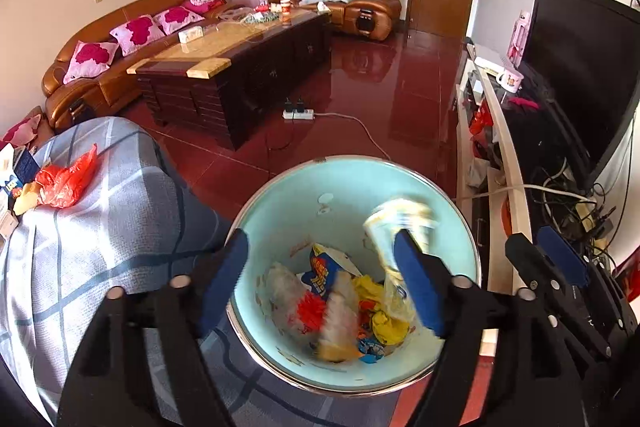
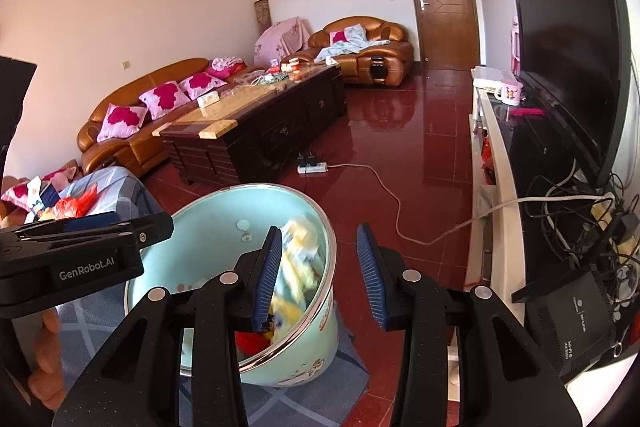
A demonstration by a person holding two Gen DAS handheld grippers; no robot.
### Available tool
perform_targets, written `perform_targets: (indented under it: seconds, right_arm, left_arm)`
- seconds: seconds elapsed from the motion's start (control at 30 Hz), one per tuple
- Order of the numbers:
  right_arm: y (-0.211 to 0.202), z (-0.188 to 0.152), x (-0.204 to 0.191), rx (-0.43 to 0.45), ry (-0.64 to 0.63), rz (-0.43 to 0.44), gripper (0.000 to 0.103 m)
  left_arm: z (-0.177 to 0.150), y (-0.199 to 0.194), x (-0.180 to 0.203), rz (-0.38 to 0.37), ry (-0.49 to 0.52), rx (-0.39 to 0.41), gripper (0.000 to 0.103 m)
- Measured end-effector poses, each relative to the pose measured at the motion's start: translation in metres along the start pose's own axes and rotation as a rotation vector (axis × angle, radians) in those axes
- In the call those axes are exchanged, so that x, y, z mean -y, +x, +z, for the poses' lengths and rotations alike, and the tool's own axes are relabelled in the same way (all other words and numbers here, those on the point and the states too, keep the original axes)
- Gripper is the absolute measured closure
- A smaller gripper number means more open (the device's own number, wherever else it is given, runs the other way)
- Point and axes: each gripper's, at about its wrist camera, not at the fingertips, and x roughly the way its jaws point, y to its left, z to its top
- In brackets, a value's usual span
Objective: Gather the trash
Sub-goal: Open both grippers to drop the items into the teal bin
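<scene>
Both grippers spread wide at the mint-green trash bin, a wrapper blurring above the heap.

Left wrist: the left gripper hangs over the bin, fingers apart and empty; a smeared yellow-white wrapper sits beside the right finger, contact unclear, over colourful wrappers below. Right wrist: the right gripper gapes too, its left finger hiding part of the bin's blurred contents on the checked cloth.

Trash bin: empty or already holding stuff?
Partly filled. The trash bin holds crumpled wrappers over its bottom; the upper inner wall is bare. Both grippers are open.
</scene>
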Motion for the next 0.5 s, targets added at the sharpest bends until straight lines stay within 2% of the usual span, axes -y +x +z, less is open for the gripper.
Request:
perform_targets:
  seconds: [0.03, 0.07, 0.1, 0.23, 0.5]
  right_arm:
    - [-0.002, 0.001, 0.001, 0.007, 0.009, 0.000, 0.056]
    - [-0.003, 0.001, 0.002, 0.015, 0.017, -0.001, 0.053]
    - [-0.006, 0.002, 0.002, 0.025, 0.025, 0.001, 0.046]
    - [-0.014, 0.003, 0.002, 0.070, 0.051, 0.008, 0.023]
    - [-0.025, 0.009, -0.019, 0.107, 0.004, 0.028, 0.012]
  left_arm:
    - [0.000, -0.002, -0.001, 0.010, -0.001, 0.006, 0.016]
    - [0.000, -0.003, -0.002, 0.021, -0.003, 0.013, 0.014]
    - [0.001, -0.004, -0.003, 0.032, -0.007, 0.021, 0.011]
    - [0.001, -0.010, -0.012, 0.051, -0.023, 0.027, 0.008]
    - [-0.004, -0.018, -0.044, 0.096, -0.081, 0.014, 0.006]
